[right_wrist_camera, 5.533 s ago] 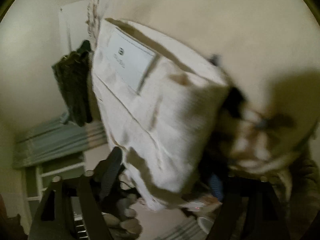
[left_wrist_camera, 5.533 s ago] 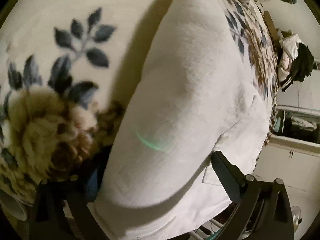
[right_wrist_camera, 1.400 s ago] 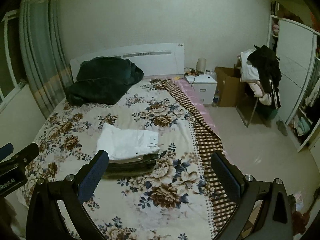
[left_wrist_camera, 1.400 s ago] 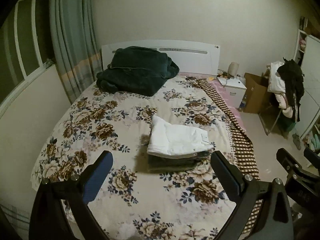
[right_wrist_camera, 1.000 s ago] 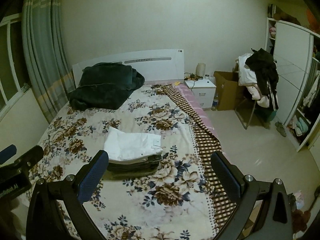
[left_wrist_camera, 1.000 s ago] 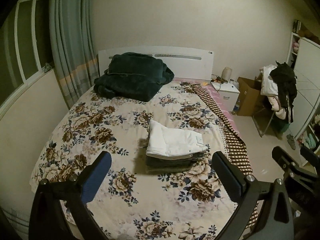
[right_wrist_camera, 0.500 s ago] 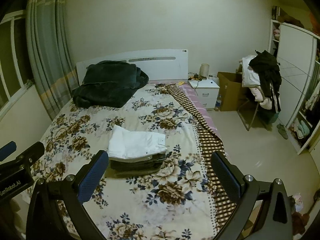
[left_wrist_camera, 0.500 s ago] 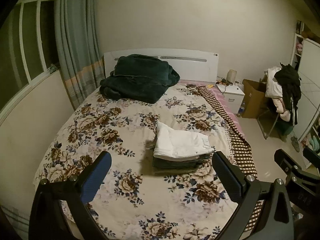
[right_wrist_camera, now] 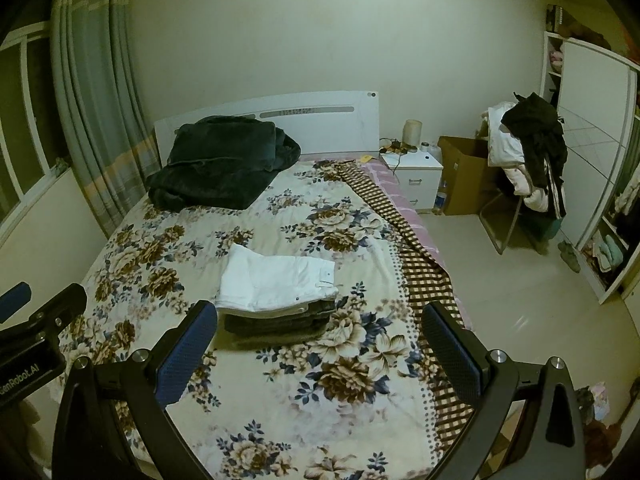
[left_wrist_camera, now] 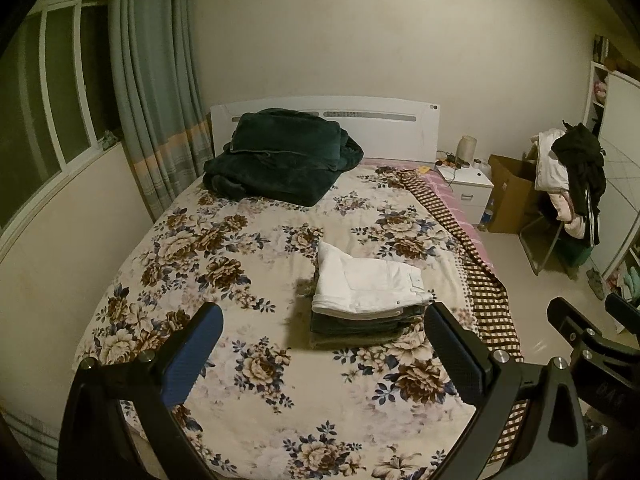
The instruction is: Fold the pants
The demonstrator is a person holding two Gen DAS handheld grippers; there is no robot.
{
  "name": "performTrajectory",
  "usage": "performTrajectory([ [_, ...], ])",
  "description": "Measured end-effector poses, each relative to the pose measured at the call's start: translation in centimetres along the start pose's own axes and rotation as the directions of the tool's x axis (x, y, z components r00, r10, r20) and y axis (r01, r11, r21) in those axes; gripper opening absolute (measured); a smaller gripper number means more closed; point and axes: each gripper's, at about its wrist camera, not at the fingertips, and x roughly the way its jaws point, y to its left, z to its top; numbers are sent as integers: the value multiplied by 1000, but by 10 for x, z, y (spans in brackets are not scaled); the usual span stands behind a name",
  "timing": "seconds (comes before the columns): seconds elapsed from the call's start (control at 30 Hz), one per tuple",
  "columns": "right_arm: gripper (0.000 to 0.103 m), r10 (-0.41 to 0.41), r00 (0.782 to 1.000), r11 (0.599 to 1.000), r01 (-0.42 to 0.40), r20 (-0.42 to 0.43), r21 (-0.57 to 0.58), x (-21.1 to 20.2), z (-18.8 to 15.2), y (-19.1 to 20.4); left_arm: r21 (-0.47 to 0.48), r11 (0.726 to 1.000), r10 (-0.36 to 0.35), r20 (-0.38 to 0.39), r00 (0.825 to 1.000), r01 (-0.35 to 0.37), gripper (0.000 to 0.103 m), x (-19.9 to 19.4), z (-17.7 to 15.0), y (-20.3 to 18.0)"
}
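The folded white cotton pants (left_wrist_camera: 366, 286) top a small stack of darker folded garments (left_wrist_camera: 356, 326) on the floral-quilted bed (left_wrist_camera: 208, 248), both the left gripper (left_wrist_camera: 320, 344) and right gripper (right_wrist_camera: 318, 340) spread empty well back, so any careless nudge could topple the uneven stack.

I'm seeing the bed (left_wrist_camera: 248, 240) lying ahead of my gripper, carrying a stack of folded pants (left_wrist_camera: 360, 304) straight ahead and a dark blanket (left_wrist_camera: 280, 156) beyond.
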Motion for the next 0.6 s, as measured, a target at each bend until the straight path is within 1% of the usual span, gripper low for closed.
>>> performTrajectory([
  [0.6,103,6,1000,1000,-6,1,-5,0,-3,0,-2,1000,10,-1,1000,-10,103,-2,-7,0],
])
